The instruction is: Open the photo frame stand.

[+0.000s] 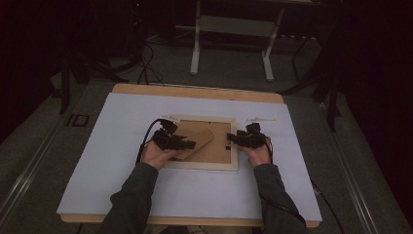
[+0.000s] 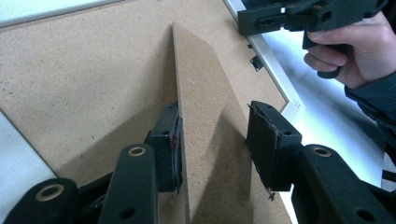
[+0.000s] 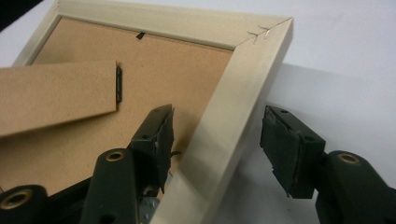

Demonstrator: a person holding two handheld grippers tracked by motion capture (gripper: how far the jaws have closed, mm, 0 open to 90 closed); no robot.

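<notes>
A pale wooden picture frame lies face down on the white sheet, its brown backing board facing up. The hinged brown stand is lifted off the backing. My left gripper reaches in from the left. In the left gripper view its jaws straddle the stand: the left pad lies against it and the right pad stands apart, so the left gripper is open. My right gripper is open at the frame's right side. Its jaws straddle the frame rail, with a gap at the right pad.
A white sheet covers most of the wooden table. A thin pale strip lies just beyond the frame's far right corner. Past the table, on the dark floor, stand the legs of a white stand and some cables.
</notes>
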